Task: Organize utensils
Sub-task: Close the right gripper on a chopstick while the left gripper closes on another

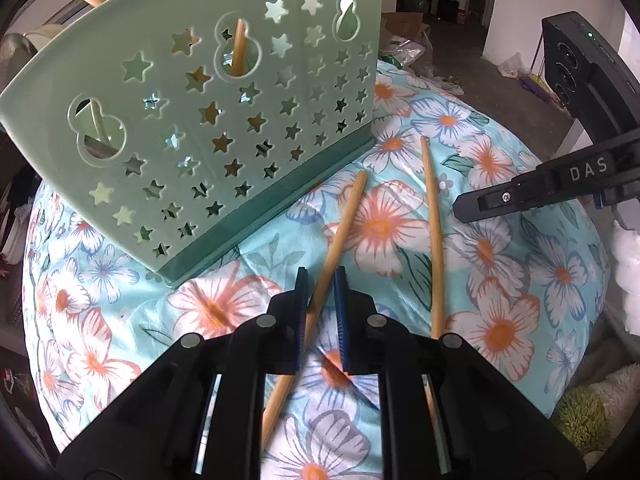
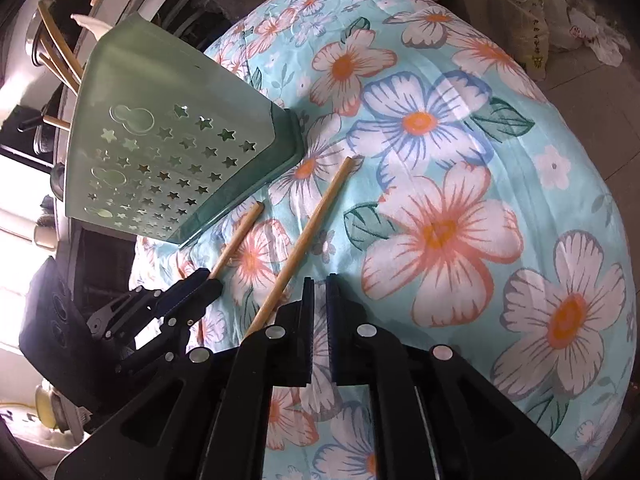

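A green utensil holder with star cut-outs stands on the floral cloth, with several wooden utensils in it. Two wooden chopsticks lie on the cloth. My left gripper has its blue pads on either side of the left chopstick, narrowly apart, and I cannot tell if they grip it. The second chopstick lies just to the right. In the right wrist view the holder is at left, my left gripper is on one chopstick, and my right gripper is nearly shut and empty beside the other chopstick.
The cloth covers a rounded cushion-like mound that drops off at its edges. Bags and boxes lie on the floor beyond. A fuzzy green-white item is at lower right. Pots and stove clutter sit left of the holder.
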`<state>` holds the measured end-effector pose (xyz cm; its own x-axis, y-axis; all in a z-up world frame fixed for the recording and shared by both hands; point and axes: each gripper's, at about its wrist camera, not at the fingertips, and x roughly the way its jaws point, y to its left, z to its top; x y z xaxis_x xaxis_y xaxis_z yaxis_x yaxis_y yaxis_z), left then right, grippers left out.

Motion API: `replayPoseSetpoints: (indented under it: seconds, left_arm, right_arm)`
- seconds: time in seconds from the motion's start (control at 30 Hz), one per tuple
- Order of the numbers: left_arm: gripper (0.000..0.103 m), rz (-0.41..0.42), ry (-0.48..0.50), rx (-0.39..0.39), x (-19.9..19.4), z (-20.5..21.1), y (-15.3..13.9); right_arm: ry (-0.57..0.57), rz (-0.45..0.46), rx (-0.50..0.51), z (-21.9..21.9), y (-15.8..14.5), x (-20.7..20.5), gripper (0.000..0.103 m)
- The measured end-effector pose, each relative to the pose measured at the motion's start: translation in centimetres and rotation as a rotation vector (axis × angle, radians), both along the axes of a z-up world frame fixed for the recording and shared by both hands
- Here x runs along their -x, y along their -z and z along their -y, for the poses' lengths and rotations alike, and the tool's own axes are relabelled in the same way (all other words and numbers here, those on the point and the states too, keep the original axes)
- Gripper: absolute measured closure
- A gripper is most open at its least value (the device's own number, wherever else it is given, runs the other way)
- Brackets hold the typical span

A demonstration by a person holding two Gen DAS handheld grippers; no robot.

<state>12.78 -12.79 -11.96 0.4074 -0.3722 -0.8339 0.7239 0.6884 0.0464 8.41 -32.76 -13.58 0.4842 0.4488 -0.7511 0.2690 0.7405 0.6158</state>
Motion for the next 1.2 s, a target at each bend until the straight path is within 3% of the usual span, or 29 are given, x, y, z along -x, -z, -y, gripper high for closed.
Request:
replayPoseSetpoints:
  seconds: [0.13, 0.23, 0.43, 0.53, 0.7, 1.03, 1.2]
  left_arm:
    - [0.091, -0.004, -0.013, 0.002, 0.1, -0.5, 0.1]
    - [0.091, -0.01, -0.018, 0.002, 0.0, -0.7, 0.2]
    - [0.091, -0.02, -0.027, 0.006, -0.5, -0.6, 0.4]
    - [0.09, -0.024, -0.032, 0.01, -0.6, -0.6, 0.5]
    - [0.09, -0.026, -0.036, 0.013, -0.7, -0.7, 0.5]
    - [0.09, -0.114, -0.037, 0.033, 0.3, -1.0, 0.1]
    - [0.084, -0.16, -0.043, 0.061, -0.5, -0.7, 0.1]
  right_arm:
    - [0.016, 0.042, -0.018, 0.2, -0.8, -0.3, 0.071]
    - [0.008, 0.049, 0.019, -0.4, -1.2, -1.1, 0.069]
    - [0.001, 0.028, 0.144, -2.3, -1.0, -3.2, 0.069]
    - [0.005, 0.015, 0.216, -2.7, -0.9, -3.4, 0.083]
    - [-0.004, 0.012, 0.227, -2.4, -1.0, -2.5, 0.089]
    - [-0.003, -0.014, 0.12, -1.0, -0.2, 0.0, 0.094]
    - [0.003, -0.025, 0.075, -0.6, -0.1, -0.1, 0.093]
